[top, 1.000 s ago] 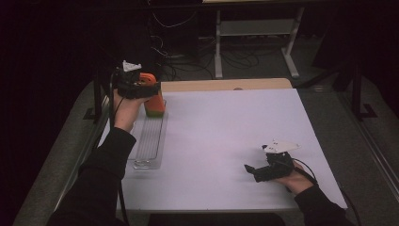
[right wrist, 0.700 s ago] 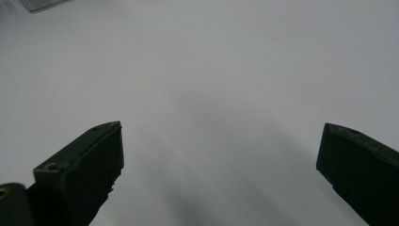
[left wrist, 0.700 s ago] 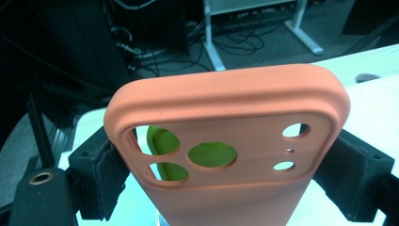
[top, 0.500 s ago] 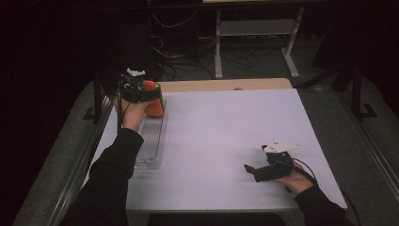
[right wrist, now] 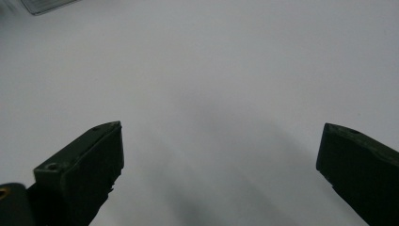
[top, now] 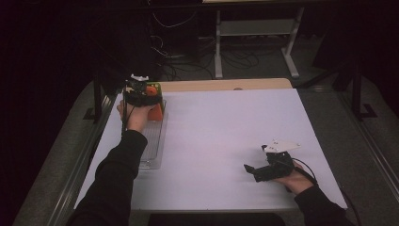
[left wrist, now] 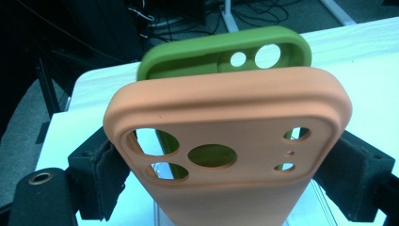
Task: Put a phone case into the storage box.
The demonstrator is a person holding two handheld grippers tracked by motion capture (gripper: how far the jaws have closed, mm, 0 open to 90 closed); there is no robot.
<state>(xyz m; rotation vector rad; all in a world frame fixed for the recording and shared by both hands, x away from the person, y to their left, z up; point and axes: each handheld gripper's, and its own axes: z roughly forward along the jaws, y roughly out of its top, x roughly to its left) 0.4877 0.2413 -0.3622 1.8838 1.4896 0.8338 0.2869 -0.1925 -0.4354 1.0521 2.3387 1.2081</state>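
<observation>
An orange phone case (left wrist: 226, 122) with camera cut-outs stands upright between the jaws of my left gripper (left wrist: 226, 169), whose pads press on its two sides. Right behind it stands a green phone case (left wrist: 211, 52). In the high view my left gripper (top: 141, 94) hovers over the far end of a clear slotted rack (top: 153, 146), with the orange case (top: 156, 112) below it and the green case (top: 155, 86) just beyond. My right gripper (top: 251, 169) rests low on the near right of the table, jaws wide apart with nothing between them (right wrist: 221, 136).
The white table top (top: 226, 132) ends in a wooden strip (top: 226, 84) at its far edge. A metal rail (top: 84, 160) runs along the left side. Beyond the table are dark floor, cables and a stand's legs (top: 254, 37).
My left hand has come down with the orange case onto the far end of the rack, close to the green case. The right hand has stayed still.
</observation>
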